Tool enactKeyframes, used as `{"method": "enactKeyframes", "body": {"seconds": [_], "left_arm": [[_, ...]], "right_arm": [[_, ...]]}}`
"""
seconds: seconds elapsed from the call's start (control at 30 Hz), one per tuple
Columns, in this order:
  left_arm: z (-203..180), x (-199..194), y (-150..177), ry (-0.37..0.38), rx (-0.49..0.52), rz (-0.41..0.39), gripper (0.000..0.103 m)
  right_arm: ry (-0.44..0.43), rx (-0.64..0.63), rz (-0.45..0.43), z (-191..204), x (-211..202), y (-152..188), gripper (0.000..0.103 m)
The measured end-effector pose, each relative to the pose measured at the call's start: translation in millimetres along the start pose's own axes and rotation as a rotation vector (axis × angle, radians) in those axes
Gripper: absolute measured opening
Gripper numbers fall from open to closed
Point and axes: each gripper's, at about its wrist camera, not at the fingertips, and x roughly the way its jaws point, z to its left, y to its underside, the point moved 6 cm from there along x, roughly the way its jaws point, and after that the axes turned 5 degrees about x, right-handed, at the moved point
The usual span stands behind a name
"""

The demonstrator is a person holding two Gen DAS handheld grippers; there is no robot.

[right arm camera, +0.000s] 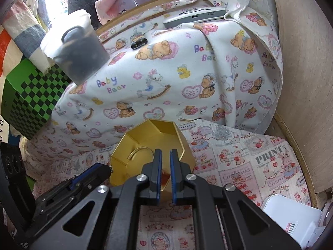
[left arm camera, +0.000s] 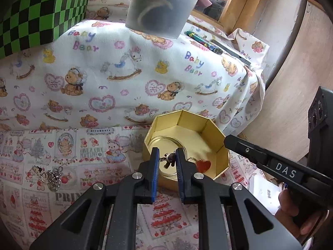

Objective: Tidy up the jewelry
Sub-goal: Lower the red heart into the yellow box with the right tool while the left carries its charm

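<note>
A gold octagonal tin stands open on the patterned cloth; it also shows in the right wrist view. My left gripper hangs over the tin's near rim, jaws slightly apart, with a small brown bear charm between the fingertips, seemingly lying loose in the tin. A red heart charm on a chain lies inside the tin. A silver keychain lies on the cloth at the left. My right gripper is above the tin, jaws a little apart, empty; the red heart shows between them.
A baby-bear cloth covers a raised mound behind the tin. A green checkered box is at the back left. A translucent container of dark items, a pen and a grey device rest on the mound. A white box sits at the right.
</note>
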Motion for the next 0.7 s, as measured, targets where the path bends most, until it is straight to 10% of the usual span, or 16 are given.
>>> {"method": "enactKeyframes", "body": {"seconds": [0.7], "left_arm": [[1, -15, 7, -0.037, 0.077, -0.008, 0.025]], "right_arm": [[-0.036, -0.031, -0.017, 12, -7, 3, 0.008]]}}
